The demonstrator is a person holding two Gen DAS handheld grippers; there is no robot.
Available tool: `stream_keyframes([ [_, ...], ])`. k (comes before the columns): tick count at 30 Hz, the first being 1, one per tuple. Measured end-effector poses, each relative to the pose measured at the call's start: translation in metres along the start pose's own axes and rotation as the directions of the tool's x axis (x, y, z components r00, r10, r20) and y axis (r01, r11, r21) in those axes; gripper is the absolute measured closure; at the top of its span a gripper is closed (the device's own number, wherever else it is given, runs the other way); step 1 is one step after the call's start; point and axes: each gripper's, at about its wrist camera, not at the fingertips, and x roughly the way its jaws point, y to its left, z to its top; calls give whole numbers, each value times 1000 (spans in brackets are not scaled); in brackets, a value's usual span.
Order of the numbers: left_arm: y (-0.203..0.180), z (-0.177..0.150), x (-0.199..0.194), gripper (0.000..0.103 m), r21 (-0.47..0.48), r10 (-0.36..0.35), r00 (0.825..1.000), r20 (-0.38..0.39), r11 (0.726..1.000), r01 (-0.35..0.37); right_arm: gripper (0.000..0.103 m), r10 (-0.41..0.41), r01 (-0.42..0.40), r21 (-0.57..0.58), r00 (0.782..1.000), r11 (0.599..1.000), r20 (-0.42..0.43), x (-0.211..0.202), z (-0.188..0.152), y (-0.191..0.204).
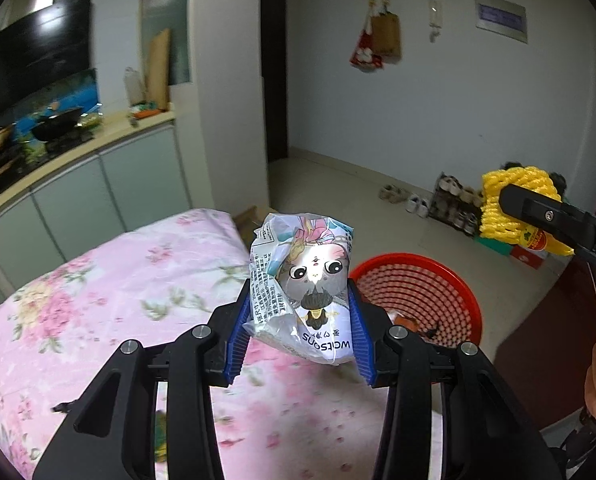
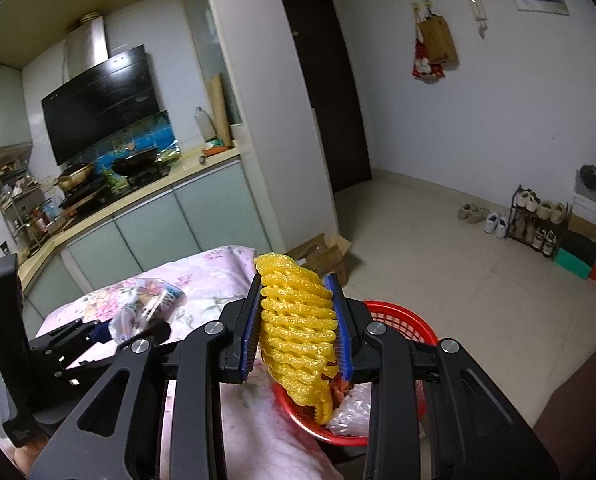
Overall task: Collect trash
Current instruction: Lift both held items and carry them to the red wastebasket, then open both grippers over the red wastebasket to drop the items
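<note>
From the left wrist, the left gripper (image 1: pixel 300 320) was clamped on a crumpled white wrapper (image 1: pixel 304 280) printed with a big-eyed cartoon face, held over the pink floral bedspread (image 1: pixel 97 300); the red mesh basket (image 1: pixel 458 300) sat just beyond it, by the bed's edge; the right gripper (image 1: pixel 538 216) showed at the far right, pinching a yellow foam net (image 1: pixel 510 188).

From the right wrist, the blue pads (image 2: pixel 340 312) squeezed that ridged yellow net (its lower end dangling) above the basket (image 2: pixel 418 320), which held some clear plastic (image 2: pixel 354 408).
</note>
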Motion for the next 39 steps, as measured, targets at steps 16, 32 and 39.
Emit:
stream_keyframes([
  [16, -64, -15, 101, 61, 66, -153, 953, -261, 982, 176, 73, -39, 89, 222, 975, 971, -220, 63, -33, -71],
  [32, -62, -31, 137, 28, 31, -155, 916, -370, 983, 179, 39, 52, 88, 378, 938, 921, -343, 113, -55, -99],
  [39, -42, -20, 109, 24, 6, -127, 942, -310, 991, 135, 39, 31, 91, 368, 949, 925, -313, 96, -51, -97],
])
